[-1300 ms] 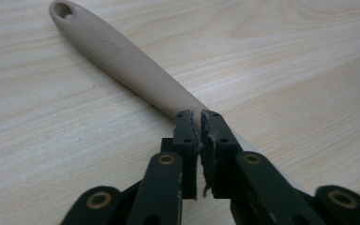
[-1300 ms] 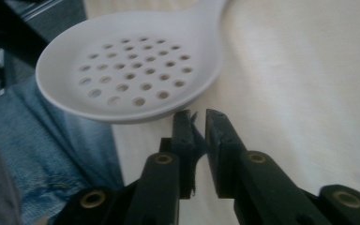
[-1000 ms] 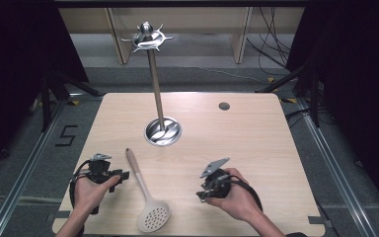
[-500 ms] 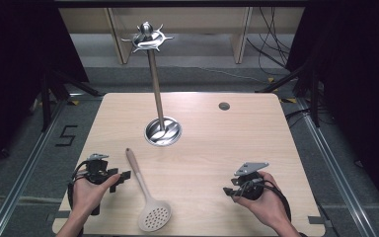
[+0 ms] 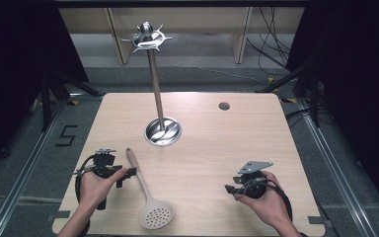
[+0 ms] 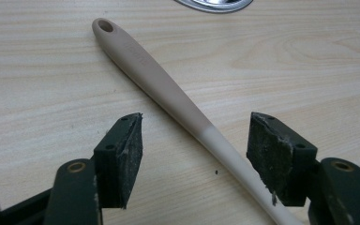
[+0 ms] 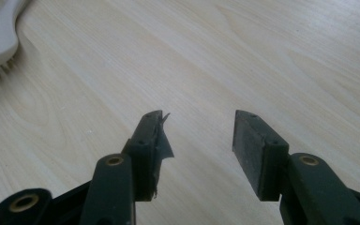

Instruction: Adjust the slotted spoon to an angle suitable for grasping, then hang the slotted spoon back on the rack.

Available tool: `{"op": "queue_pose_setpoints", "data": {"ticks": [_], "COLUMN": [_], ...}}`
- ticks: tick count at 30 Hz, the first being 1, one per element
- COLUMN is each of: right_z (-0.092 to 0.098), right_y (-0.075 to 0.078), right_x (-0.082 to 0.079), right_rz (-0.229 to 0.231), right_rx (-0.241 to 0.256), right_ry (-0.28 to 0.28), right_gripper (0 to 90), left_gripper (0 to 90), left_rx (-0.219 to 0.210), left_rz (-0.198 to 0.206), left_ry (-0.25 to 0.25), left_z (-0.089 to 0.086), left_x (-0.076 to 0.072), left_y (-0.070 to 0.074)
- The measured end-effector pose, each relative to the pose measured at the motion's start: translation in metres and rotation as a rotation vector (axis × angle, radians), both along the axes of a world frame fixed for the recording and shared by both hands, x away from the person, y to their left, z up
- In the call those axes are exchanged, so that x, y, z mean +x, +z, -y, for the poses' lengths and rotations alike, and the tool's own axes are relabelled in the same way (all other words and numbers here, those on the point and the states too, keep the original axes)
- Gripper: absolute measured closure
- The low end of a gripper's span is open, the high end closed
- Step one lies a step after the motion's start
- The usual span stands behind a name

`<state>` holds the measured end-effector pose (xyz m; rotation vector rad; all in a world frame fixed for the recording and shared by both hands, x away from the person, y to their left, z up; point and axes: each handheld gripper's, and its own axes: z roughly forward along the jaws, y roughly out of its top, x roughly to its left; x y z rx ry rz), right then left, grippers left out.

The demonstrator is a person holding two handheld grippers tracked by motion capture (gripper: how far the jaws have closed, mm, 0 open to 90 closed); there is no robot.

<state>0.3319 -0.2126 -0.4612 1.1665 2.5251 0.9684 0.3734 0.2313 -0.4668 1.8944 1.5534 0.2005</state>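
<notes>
My left gripper [image 6: 194,150] stands open astride the spoon [image 5: 147,196] handle near the table's [image 5: 256,133] front left corner; my right gripper [image 7: 197,140] hangs open over bare wood near the front right.

I see a pale wooden desk [image 5: 217,148] carrying a beige slotted plastic spoon [image 5: 148,197] and a steel hook stand's round base [image 5: 163,132].

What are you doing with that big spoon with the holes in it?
A person holds a gripper in each hand at a wooden table. The left gripper is open, its jaws on either side of the slotted spoon's handle, not squeezing it yet. The spoon lies flat on the table. The right gripper is open over bare wood. A metal utensil stand waits farther back.
</notes>
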Motion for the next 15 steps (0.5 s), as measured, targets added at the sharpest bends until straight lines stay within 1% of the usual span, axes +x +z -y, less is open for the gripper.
{"op": "queue_pose_setpoints", "data": {"ticks": [1,2,3,4,6,7,8,9,11,13,14,15], "right_z": [0.0,0.0,0.0,0.001,0.002,0.002,0.003,0.003,0.003,0.002,0.0,-0.001], "right_y": [0.0,0.001,-0.001,-0.002,-0.002,-0.002,0.0,0.0,0.0,0.0,0.0,0.0], "right_x": [0.0,-0.001,-0.001,0.0,0.0,0.0,0.0,0.0,0.0,0.0,-0.001,-0.001], "right_rz": [0.001,-0.013,-0.001,0.015,0.017,0.017,-0.005,-0.003,0.001,0.003,-0.005,-0.001], "right_rx": [0.001,0.009,0.027,0.014,0.015,0.015,0.006,0.009,0.007,0.004,0.024,0.02], "right_ry": [-0.002,-0.01,-0.016,-0.009,-0.008,-0.008,-0.004,-0.005,-0.005,-0.003,-0.018,-0.011], "right_gripper": [53.8,53.7,53.8,53.8,53.8,53.8,53.8,53.8,53.7,53.7,53.7,53.7], "left_gripper": [35.4,35.4,35.3,35.4,35.4,35.3,35.3,35.3,35.3,35.3,35.3,35.4], "left_rx": [0.002,-0.006,-0.006,-0.003,-0.002,-0.002,0.0,0.002,0.011,0.019,0.024,0.02], "left_rz": [-0.005,-0.004,-0.004,-0.005,0.0,-0.004,-0.008,-0.01,-0.013,-0.02,-0.019,-0.03], "left_ry": [0.001,-0.009,-0.009,-0.004,0.001,0.01,0.007,0.028,0.012,0.027,0.023,0.026], "left_z": [0.001,0.001,0.001,0.003,0.005,0.007,0.007,0.01,0.012,0.016,0.016,0.018], "left_x": [0.001,0.003,0.003,0.006,0.01,0.011,0.013,0.014,0.016,0.016,0.016,0.016], "left_y": [0.001,0.0,0.0,0.001,0.001,0.001,0.001,0.002,0.002,0.003,0.003,0.003]}}
